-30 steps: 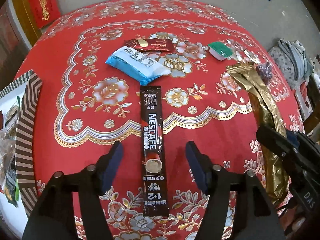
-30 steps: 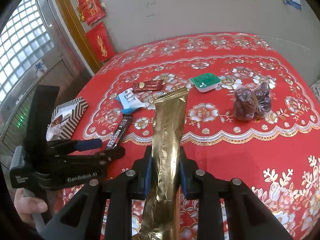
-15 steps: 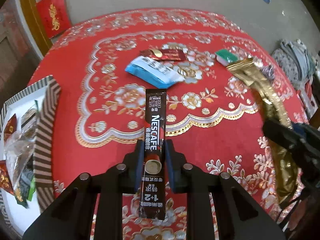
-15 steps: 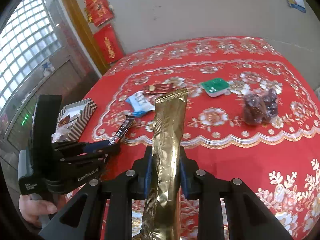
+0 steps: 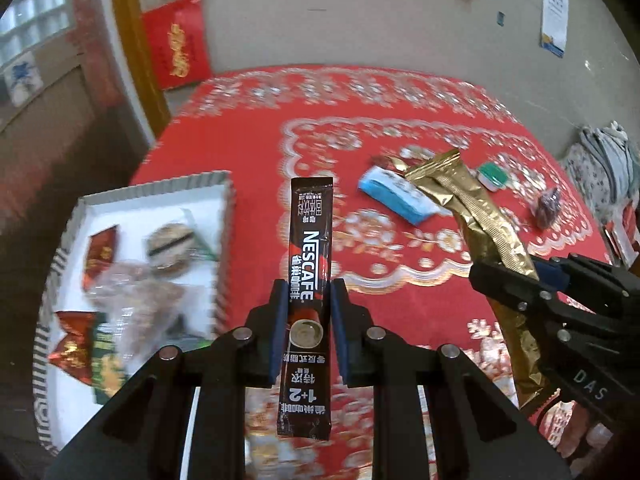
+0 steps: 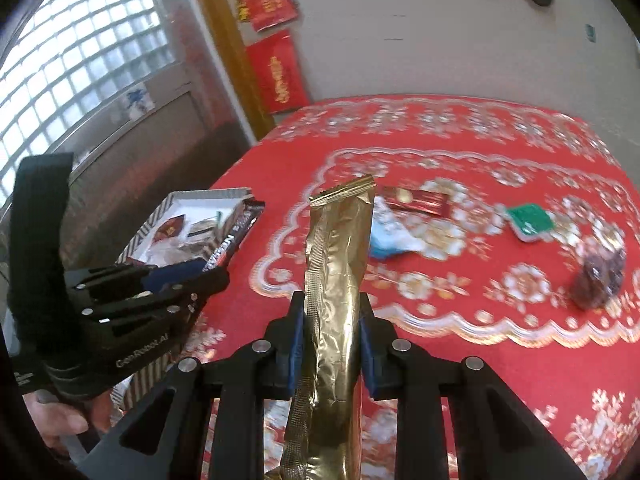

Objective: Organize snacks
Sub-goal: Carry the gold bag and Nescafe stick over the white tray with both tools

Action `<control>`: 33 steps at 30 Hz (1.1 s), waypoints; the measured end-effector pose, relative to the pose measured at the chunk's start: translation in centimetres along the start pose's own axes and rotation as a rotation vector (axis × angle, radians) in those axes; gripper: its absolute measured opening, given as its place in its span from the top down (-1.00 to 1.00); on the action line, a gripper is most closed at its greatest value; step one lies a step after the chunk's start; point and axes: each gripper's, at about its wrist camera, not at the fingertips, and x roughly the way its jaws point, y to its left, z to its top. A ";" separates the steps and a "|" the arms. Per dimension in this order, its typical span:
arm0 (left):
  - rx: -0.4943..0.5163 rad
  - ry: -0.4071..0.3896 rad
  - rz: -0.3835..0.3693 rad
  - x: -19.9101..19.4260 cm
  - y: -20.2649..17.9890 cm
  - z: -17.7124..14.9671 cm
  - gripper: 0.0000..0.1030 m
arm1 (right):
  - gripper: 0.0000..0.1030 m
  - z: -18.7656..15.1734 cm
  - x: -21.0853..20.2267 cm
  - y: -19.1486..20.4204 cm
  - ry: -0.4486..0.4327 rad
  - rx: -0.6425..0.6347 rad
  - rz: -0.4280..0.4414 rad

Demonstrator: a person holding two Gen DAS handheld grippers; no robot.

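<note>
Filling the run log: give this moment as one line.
left gripper: shut on Nescafe stick | right gripper: shut on gold packet | box: left, holds snacks

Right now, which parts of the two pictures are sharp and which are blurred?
Left wrist view: the Nescafe stick in the left gripper is sharp; the tray is smeared. Right wrist view: the gold packet in the right gripper is sharp; the tablecloth is blurred.
</note>
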 end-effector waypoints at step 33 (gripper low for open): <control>-0.264 0.000 0.170 -1.2 17.2 -4.2 0.64 | 0.51 4.2 11.5 18.1 0.160 -0.188 0.207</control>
